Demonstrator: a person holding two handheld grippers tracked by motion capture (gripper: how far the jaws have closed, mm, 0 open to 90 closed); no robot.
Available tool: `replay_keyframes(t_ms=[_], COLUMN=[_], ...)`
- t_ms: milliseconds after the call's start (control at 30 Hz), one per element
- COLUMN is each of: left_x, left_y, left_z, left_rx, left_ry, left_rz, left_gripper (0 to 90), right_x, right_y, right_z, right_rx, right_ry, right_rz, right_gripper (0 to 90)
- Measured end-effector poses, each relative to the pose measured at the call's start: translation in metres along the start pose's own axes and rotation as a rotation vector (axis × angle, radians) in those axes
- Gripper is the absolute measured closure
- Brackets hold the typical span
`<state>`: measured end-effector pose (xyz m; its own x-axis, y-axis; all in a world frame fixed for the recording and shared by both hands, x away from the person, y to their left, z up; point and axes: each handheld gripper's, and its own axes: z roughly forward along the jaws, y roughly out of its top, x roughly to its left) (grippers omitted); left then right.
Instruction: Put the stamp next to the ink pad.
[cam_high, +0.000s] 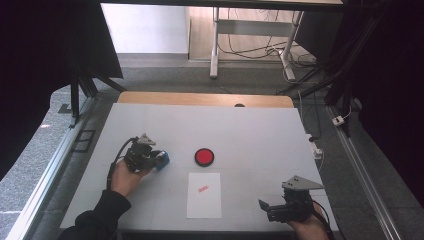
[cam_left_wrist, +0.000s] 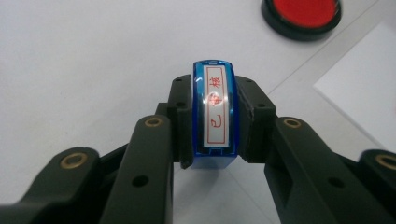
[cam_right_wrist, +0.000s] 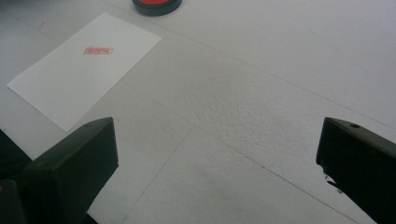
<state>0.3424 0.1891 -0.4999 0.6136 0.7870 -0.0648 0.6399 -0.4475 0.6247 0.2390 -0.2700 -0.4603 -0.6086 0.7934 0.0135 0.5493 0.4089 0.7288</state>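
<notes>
Pinching a blue stamp (cam_left_wrist: 215, 112) between its two black jaws, our left gripper (cam_high: 148, 158) holds it firmly from both sides, the pads pressed flat against the stamp's blue casing. In the left gripper view the stamp shows a white label with red characters inside a red frame, facing the camera. From the high view we see it on the left half of the white table (cam_high: 250, 130), low over the surface, though we cannot tell whether its base touches. Just to its right lies a round red ink pad (cam_high: 204, 157) in a black rim, near but apart from the stamp. Nearer to us than the pad lies a white sheet of paper (cam_high: 204, 195) bearing a small red stamp mark (cam_high: 202, 189). At the near right corner our right gripper (cam_high: 278, 209) hovers with its jaws spread wide, holding nothing, well apart from the sheet.
</notes>
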Motion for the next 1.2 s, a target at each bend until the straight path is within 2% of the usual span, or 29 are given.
replay_keyframes(t_ms=[67,233,533,633,733,833,1200], left_x=[-0.001,0.001,0.004,0.006,0.008,0.008,-0.002], left_y=[0.0,0.0,0.001,0.001,0.0,0.001,0.004], left_z=[0.001,0.001,-0.007,-0.014,-0.02,-0.024,-0.039], left_rx=[0.006,0.013,-0.026,-0.055,-0.087,-0.113,-0.157], left_ry=[0.008,-0.003,-0.022,-0.029,-0.057,-0.091,-0.167], left_rz=[0.014,-0.006,-0.031,-0.042,-0.058,-0.055,-0.068], left_gripper=[69.5,67.9,54.9,50.1,44.5,37.5,11.7], right_x=[0.0,0.0,0.0,0.0,0.0,0.0,0.0], right_y=[0.0,0.0,0.0,0.0,0.0,0.0,-0.001], right_z=[0.0,0.0,0.0,0.0,0.0,-0.001,-0.001], right_rx=[-0.002,-0.002,-0.004,-0.004,-0.001,-0.003,-0.005], right_ry=[0.003,0.006,0.017,0.019,0.018,0.022,0.027], right_rz=[0.0,-0.003,-0.008,-0.008,-0.009,-0.008,-0.004], right_gripper=[0.0,0.0,0.0,0.0,0.0,0.0,0.0])
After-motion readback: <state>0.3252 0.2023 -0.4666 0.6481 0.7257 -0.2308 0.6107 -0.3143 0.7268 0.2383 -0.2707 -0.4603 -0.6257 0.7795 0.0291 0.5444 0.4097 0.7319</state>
